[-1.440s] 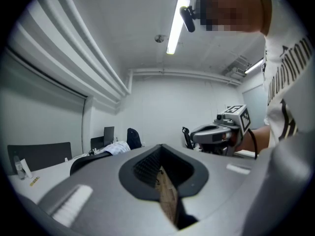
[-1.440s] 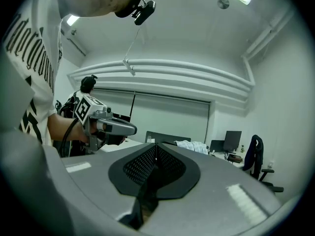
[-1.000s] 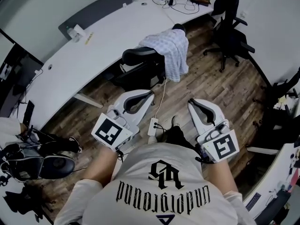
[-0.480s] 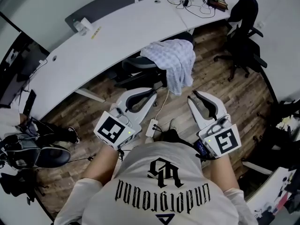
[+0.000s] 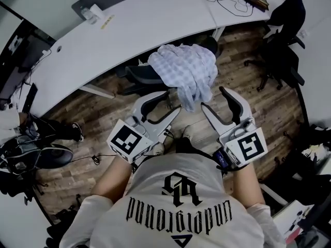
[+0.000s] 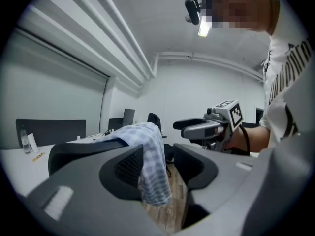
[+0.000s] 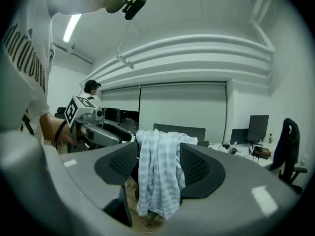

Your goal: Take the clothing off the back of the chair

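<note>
We find the left claw (image 5: 173,103) just opened, its pads gripping nothing. The shirt (image 5: 189,71) hangs draped over the chair (image 5: 138,76) back, just ahead of both claws. The right claw (image 5: 213,98) has likewise just opened, empty, near the hem; we judge grasping comes next.

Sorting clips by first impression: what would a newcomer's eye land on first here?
A pale checked garment hangs over the back of a black office chair at the white desk, mid-frame in the head view. Just below it, the left gripper and right gripper point at its hanging hem. Their jaws have just been opening, and nothing is gripped yet.
</note>
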`<state>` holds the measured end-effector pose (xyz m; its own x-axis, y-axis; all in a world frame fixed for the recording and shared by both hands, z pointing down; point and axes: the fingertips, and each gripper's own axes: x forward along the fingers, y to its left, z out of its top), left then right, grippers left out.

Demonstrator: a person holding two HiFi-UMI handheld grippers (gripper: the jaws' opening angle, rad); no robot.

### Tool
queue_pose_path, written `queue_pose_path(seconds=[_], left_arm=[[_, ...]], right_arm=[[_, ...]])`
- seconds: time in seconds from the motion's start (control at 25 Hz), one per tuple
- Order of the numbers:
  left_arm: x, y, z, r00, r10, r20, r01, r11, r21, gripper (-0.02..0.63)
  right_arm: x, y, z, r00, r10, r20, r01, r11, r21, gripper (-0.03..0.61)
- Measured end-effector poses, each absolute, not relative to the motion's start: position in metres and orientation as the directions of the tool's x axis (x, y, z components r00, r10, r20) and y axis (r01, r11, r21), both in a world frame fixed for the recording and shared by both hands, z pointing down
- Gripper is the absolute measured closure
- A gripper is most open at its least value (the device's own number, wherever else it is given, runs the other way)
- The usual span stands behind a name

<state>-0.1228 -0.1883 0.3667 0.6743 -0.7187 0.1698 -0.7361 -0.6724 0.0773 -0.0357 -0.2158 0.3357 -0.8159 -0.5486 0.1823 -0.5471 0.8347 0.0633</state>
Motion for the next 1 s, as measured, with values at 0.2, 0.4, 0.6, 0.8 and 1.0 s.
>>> queue_pose_path(seconds=[0.2, 0.4, 0.6, 0.8, 1.0], left_arm=[[-0.122, -0.208, 0.390, 0.636, -0.741, 0.216, -0.770, -0.625, 0.126, 0.338], [-0.119, -0.222, 0.406, 0.617, -0.750, 0.239, -0.787, -0.592, 0.174, 0.262], [-0.115, -0.235, 0.408, 0.605, -0.764, 0.225, -0.797, -0.577, 0.181, 0.258], [-0.116, -0.242, 0.410, 0.594, -0.770, 0.233, -0.805, -0.566, 0.179, 0.259], [-0.121, -0.243, 0.409, 0.573, -0.787, 0.231, -0.820, -0.549, 0.163, 0.357]], right_arm=[[-0.043, -0.244, 0.352, -0.836, -0.507, 0.212, -0.511, 0.859, 0.036, 0.280], [-0.048, -0.265, 0.369, -0.848, -0.470, 0.244, -0.483, 0.876, 0.009, 0.233], [-0.057, -0.280, 0.379, -0.864, -0.434, 0.254, -0.451, 0.893, -0.009, 0.216], [-0.069, -0.283, 0.381, -0.874, -0.415, 0.254, -0.432, 0.902, -0.012, 0.219], [-0.072, -0.282, 0.382, -0.871, -0.418, 0.259, -0.429, 0.903, 0.014, 0.314]])
